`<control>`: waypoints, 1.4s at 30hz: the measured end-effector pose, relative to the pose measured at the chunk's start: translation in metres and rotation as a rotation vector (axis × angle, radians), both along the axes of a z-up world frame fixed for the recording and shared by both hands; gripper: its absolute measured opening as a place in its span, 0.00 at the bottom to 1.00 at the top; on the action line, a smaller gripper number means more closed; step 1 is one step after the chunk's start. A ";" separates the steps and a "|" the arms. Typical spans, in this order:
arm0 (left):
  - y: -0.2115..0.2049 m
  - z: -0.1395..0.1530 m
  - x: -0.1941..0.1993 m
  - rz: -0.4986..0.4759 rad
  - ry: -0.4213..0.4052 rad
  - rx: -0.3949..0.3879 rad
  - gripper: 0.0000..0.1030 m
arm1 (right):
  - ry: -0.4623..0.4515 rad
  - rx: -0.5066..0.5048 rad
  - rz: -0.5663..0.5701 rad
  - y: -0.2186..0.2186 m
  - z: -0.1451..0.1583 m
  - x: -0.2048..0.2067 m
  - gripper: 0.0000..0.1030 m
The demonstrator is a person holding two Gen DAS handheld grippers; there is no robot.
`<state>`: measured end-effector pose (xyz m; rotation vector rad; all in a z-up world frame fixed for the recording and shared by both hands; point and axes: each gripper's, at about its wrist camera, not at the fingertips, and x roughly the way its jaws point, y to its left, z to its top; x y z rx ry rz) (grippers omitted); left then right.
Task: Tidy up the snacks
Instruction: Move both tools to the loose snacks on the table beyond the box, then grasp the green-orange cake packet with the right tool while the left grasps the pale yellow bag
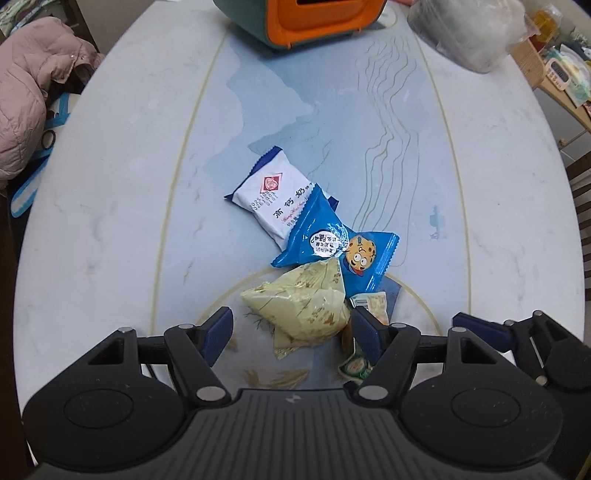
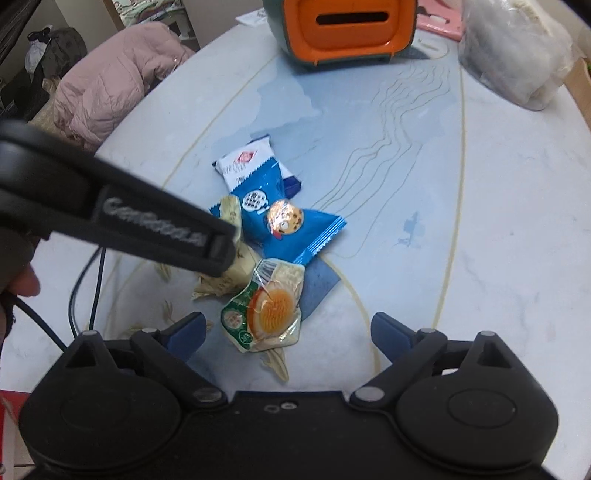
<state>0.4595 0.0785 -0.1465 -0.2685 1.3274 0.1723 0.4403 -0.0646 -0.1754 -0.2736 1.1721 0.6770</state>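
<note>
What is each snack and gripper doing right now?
White packet: flat on the table, sealed, partly under the blue packet.
Blue cookie packet: sealed, lying across the white one.
Pale yellow packet: crumpled, between the open fingers of the left hand-held gripper, not squeezed.
Orange pastry packet: sealed, lying ahead of the open right hand-held gripper.
Orange box: upright at the far edge of the table.

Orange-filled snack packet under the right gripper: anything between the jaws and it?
Nothing visible. The right gripper has open jaws straddling the orange-filled snack packet, with no pad touching it. The left gripper is over the neighbouring pale yellow packet.
</note>
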 end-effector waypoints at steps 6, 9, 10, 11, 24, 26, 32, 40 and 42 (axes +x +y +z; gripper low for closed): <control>0.002 -0.017 0.010 0.023 0.030 -0.016 0.68 | -0.003 -0.030 0.039 0.013 -0.016 -0.001 0.85; 0.003 -0.023 0.012 0.033 0.037 -0.025 0.68 | -0.009 -0.040 0.050 0.019 -0.020 -0.002 0.80; 0.004 -0.024 0.012 0.034 0.039 -0.027 0.68 | -0.010 -0.042 0.051 0.020 -0.022 -0.002 0.77; 0.005 -0.025 0.013 0.036 0.040 -0.027 0.68 | -0.010 -0.041 0.054 0.021 -0.023 -0.002 0.76; 0.022 -0.029 0.006 0.109 0.029 -0.098 0.44 | -0.047 -0.046 0.094 0.025 -0.023 -0.014 0.42; 0.023 -0.028 0.005 0.115 0.030 -0.088 0.41 | -0.052 -0.047 0.085 0.022 -0.022 -0.015 0.35; 0.036 -0.023 -0.007 0.153 0.034 -0.087 0.39 | -0.040 -0.035 0.050 0.008 -0.015 -0.016 0.33; 0.050 0.006 -0.031 0.161 -0.008 -0.085 0.39 | -0.041 0.015 0.004 -0.016 0.011 -0.021 0.33; 0.050 0.017 -0.039 0.150 -0.027 -0.080 0.39 | -0.043 0.033 -0.003 -0.023 0.019 -0.021 0.33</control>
